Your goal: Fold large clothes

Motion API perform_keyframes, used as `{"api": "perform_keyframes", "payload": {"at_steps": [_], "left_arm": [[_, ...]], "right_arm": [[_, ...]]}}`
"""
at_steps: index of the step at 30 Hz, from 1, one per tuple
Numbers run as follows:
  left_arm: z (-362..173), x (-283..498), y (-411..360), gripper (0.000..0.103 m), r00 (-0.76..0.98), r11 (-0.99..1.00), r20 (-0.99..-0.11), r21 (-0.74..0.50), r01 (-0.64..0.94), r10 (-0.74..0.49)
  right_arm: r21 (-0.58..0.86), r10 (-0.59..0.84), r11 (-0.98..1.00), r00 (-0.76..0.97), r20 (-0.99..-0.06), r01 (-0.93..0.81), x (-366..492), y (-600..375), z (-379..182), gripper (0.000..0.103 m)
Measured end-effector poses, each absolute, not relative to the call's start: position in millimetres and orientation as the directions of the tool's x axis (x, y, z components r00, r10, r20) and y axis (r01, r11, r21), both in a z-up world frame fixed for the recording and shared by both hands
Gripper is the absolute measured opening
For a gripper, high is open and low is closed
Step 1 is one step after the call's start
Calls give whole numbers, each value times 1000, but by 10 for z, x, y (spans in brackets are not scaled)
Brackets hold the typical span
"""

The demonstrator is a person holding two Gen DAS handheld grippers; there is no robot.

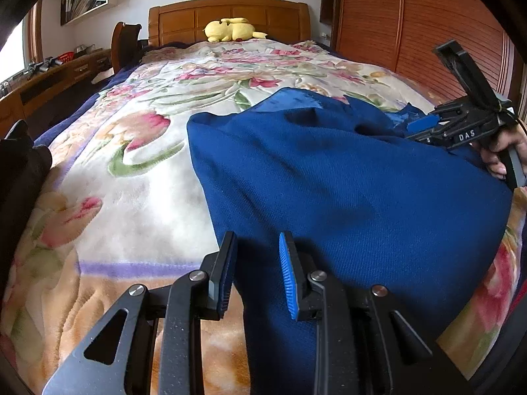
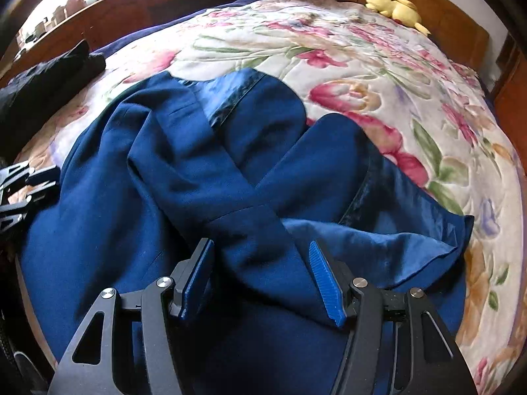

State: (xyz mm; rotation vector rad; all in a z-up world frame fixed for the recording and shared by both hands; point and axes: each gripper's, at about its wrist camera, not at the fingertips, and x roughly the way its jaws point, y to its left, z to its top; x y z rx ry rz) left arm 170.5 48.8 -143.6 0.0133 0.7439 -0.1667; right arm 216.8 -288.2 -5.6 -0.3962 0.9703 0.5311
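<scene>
**On the bed: blue coat spread, both tools apart**

Across the near part of the floral blanket (image 1: 138, 171) lies the blue coat (image 2: 184, 171), its sleeves crossed and satin lining showing at the right. The left hand-held gripper (image 1: 257, 271) hangs over its near edge, jaws spread, holding nothing. The right hand-held gripper (image 2: 262, 278) likewise gapes above the crossed sleeves. A yellow plush toy (image 1: 230, 29) rests by the far headboard (image 1: 184, 16).

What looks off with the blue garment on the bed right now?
The blue garment isn't flat: it lies bunched, with folds crossing in the middle and shiny lining turned out at its right edge. Both grippers, left and right, are open above it.
</scene>
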Motion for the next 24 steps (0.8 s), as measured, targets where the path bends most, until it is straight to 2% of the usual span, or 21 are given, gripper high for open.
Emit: {"api": "perform_keyframes", "payload": {"at_steps": [2, 4, 6, 10, 11, 16, 18, 21, 23, 24], "left_arm": [[-1437, 1708, 509, 27, 722, 986, -675, -55, 156, -152], [-1438, 1709, 521, 27, 723, 986, -674, -57, 155, -153], [-1439, 1709, 518, 27, 723, 986, -674, -57, 155, -153], [-1442, 1706, 514, 27, 722, 986, -674, -60, 155, -155], [-1443, 1705, 512, 27, 723, 986, -674, -59, 155, -154], [-1440, 1725, 492, 27, 720, 986, -677, -55, 155, -151], [-1446, 1728, 484, 27, 720, 986, -677, -55, 155, -151], [-1452, 1738, 494, 27, 718, 986, -678, -66, 156, -159], [-1459, 1739, 508, 27, 716, 985, -678, -74, 158, -166], [-1459, 1742, 511, 27, 716, 984, -678, -77, 158, -168]], "right_arm": [[-98, 239, 786, 446, -862, -610, 2157, -2839, -77, 60], [-117, 228, 766, 437, -870, -633, 2165, -2800, -102, 31], [-165, 200, 743, 451, -870, -648, 2193, -2733, -103, 8], [-265, 158, 720, 522, -838, -642, 2338, -2586, -18, 3], [-321, 116, 735, 578, -808, -597, 2397, -2551, 25, 3], [-426, 62, 763, 711, -701, -486, 2727, -2383, 233, 3], [-408, 68, 767, 695, -715, -495, 2844, -2313, 207, 3], [-419, -8, 785, 669, -743, -457, 3011, -2295, 33, 3], [-364, -2, 830, 651, -759, -422, 3121, -2387, 14, 12], [-332, 10, 857, 656, -754, -395, 3148, -2436, 38, 26]]}}
